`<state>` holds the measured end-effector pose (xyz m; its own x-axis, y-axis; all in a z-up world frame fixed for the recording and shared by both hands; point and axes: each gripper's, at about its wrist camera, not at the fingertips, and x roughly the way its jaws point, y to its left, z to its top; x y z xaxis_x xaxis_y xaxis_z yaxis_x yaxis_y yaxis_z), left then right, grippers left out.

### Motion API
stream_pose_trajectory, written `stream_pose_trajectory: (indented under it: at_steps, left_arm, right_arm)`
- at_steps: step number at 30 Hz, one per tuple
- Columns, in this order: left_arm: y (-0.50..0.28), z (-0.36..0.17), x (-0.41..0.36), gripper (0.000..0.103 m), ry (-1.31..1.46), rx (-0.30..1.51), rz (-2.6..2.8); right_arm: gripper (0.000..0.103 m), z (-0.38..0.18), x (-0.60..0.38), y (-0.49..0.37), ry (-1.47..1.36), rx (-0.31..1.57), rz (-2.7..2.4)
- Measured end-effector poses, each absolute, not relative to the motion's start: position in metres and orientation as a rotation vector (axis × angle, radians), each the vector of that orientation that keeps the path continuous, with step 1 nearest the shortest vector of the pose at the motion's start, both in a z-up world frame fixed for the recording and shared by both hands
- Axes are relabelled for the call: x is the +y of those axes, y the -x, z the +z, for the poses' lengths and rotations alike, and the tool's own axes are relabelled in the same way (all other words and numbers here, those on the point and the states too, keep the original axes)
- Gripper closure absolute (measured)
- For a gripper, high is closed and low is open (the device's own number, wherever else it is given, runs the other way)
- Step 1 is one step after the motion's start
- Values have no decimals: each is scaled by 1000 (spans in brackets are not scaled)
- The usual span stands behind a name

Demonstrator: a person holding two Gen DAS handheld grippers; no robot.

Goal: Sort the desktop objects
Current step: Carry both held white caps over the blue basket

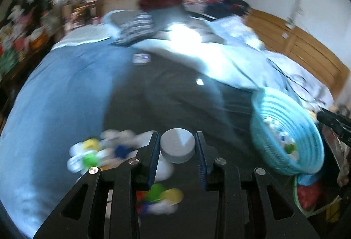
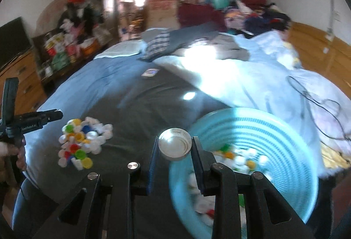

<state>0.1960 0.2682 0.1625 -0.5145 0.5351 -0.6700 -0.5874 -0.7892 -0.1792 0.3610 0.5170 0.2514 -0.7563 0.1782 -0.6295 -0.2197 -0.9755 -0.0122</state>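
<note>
Two caps are in hand: the left gripper pinches a white bottle cap, the right gripper a cap turned hollow side up, just at the blue basket's rim. Best carry each well over the rim before letting go. More caps lie heaped on the dark cloth across a cluttered bed.

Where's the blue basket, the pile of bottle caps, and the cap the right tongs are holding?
blue basket (image 2: 274, 129): right wrist view, inner wall.
pile of bottle caps (image 2: 81, 142): right wrist view, middle of heap.
white cap (image 2: 174, 146): right wrist view, hollow inside.
</note>
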Motion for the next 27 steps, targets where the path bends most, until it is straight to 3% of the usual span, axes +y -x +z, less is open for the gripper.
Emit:
stream_pose_trajectory:
  at_steps: [12, 27]
  left_arm:
    - [-251, 194, 458, 76, 867, 347, 2052]
    - [-275, 200, 517, 76, 824, 473, 2015]
  right_arm:
    - [71, 265, 592, -404, 895, 212, 2608]
    - [71, 259, 627, -424, 869, 275, 2563]
